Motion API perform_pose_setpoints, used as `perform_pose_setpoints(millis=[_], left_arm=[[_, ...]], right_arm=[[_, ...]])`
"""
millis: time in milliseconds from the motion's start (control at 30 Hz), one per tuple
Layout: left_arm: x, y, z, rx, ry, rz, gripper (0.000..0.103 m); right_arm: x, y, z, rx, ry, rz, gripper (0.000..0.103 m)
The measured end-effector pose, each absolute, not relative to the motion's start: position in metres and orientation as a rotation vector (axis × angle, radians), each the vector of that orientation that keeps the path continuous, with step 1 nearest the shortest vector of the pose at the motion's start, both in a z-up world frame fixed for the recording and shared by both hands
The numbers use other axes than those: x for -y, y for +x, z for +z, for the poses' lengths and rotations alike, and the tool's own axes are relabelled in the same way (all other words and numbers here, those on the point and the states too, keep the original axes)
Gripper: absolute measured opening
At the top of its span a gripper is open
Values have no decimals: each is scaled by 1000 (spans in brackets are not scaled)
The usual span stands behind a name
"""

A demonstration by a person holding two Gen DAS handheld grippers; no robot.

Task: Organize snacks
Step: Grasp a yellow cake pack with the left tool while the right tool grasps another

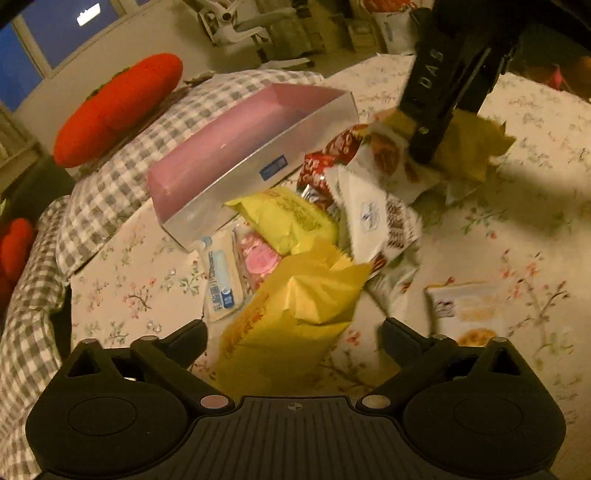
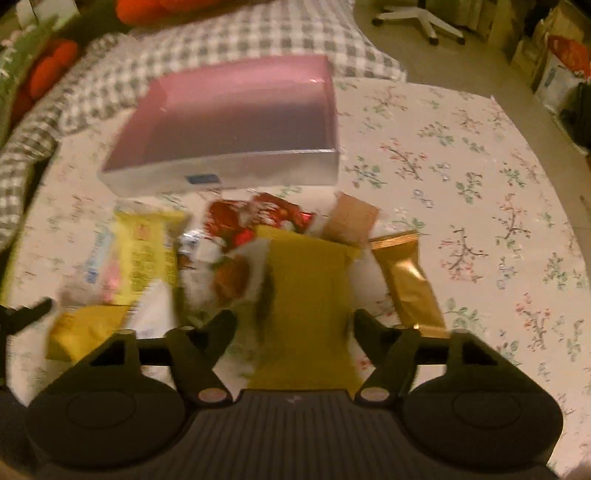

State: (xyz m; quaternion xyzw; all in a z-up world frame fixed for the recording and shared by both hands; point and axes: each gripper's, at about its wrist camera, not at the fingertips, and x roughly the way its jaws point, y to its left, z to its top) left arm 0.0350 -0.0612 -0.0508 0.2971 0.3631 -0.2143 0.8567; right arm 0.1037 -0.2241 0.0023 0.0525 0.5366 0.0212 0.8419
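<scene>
An empty pink box [image 1: 229,192] [image 2: 240,170] lies on the floral bedsheet, with a heap of snack packets in front of it. My left gripper [image 1: 293,328] is open, its fingers on either side of an orange-yellow packet [image 1: 295,314] without touching it. My right gripper [image 2: 294,319] hangs over a mustard-yellow packet [image 2: 306,295] that lies between its fingers; I see no firm pinch. In the left wrist view the right gripper [image 1: 424,147] comes down on that same packet [image 1: 472,147]. The heap also holds a red packet [image 2: 258,218], a lemon-yellow packet [image 1: 288,221] and a gold packet [image 2: 410,284].
A cookie packet [image 1: 465,310] lies apart on the sheet [image 2: 461,177]. A grey checked quilt [image 1: 110,177] and an orange plush [image 1: 118,107] lie behind the box. An office chair base [image 2: 421,18] and stacked boxes [image 2: 554,74] stand on the floor beyond the bed.
</scene>
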Motion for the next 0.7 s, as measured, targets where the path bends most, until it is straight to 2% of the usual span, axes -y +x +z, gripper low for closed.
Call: perform_pose_setpoints(millis=[67, 100, 133, 167, 233, 300, 700], left_arm=[[58, 40, -53, -766, 603, -461, 88], [57, 41, -54, -758, 601, -461, 80], [56, 41, -55, -748, 608, -454, 67], [55, 41, -57, -741, 621, -443, 66], [53, 41, -56, -727, 626, -436, 55], [51, 42, -53, -725, 620, -419, 48], [49, 37, -8, -711, 434, -446, 45]], right_arm=[[227, 106, -2, -1140, 129, 52, 49], [226, 107, -4, -1152, 133, 59, 45], [225, 105, -3, -1154, 138, 66, 41], [223, 104, -2, -1147, 136, 68, 39], [220, 101, 1, -1146, 131, 76, 38], [221, 99, 4, -1149, 135, 71, 38], [250, 95, 30, -1087, 225, 61, 37]])
